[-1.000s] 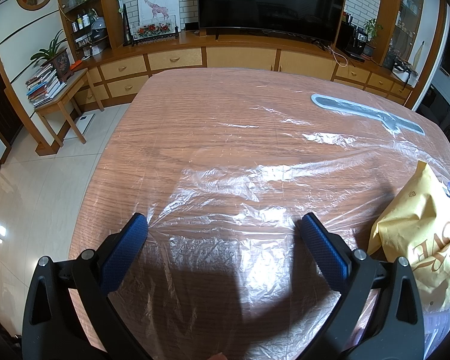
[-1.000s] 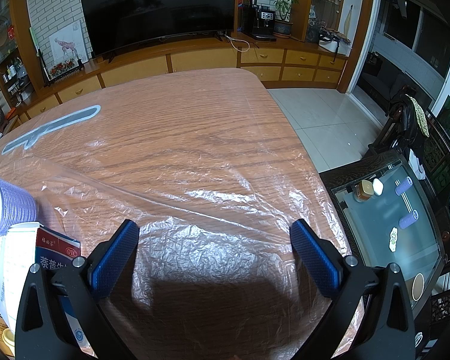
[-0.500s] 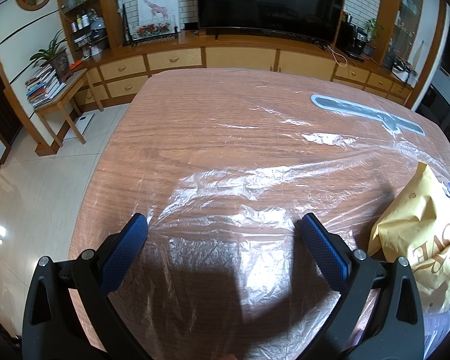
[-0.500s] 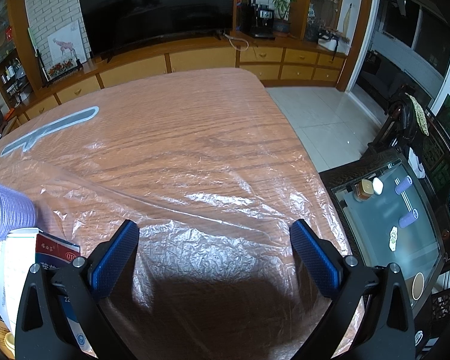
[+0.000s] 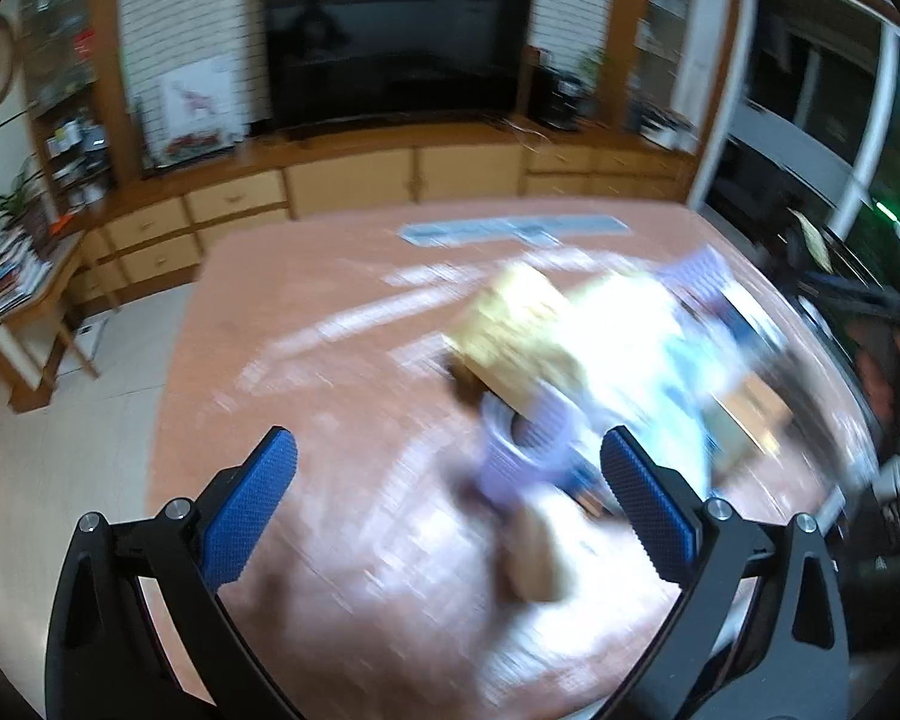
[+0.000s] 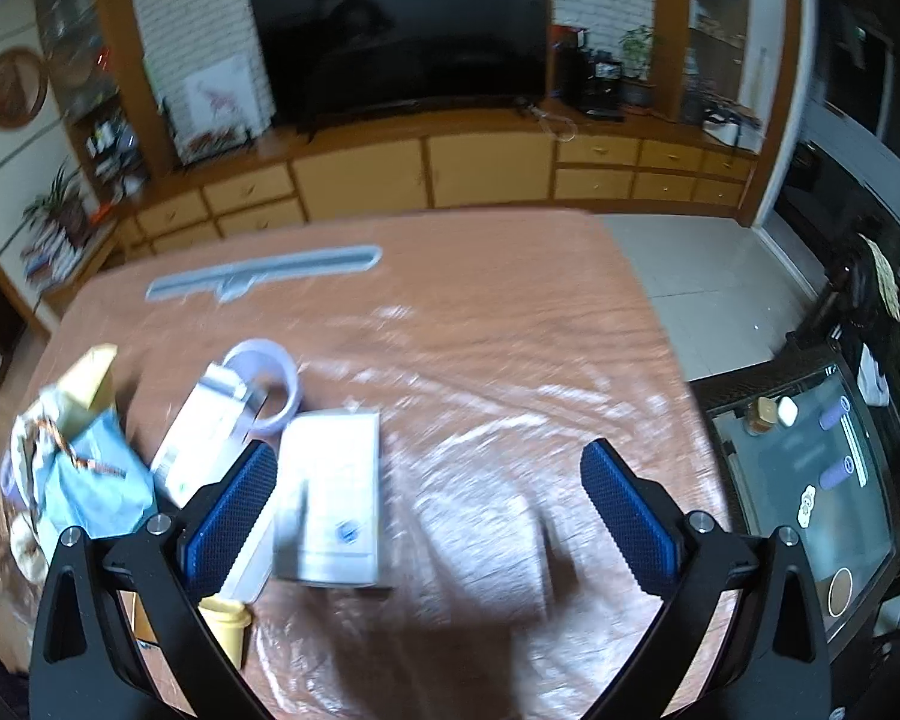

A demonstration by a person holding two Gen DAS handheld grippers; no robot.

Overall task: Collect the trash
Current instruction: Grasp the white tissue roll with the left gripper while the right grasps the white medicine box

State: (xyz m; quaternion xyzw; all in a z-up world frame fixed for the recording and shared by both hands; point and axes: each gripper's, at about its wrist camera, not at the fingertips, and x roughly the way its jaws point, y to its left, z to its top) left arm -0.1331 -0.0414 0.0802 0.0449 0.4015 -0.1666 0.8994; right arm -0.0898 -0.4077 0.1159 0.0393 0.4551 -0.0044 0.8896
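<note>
Nothing looks collected yet; the trash pile (image 6: 210, 450) lies loose near the worktop (image 6: 510, 330)'s left edge; left gripper (image 5: 447, 504) and right gripper (image 6: 429, 510) fingers are apart, apparently empty despite blur.

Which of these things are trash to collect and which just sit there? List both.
Trash to collect:
- yellow bag
- purple cup
- white carton
- flat white box
- crumpled blue wrapper

Just lying about:
- grey strip at the table's far side
- television
- potted plant
</note>
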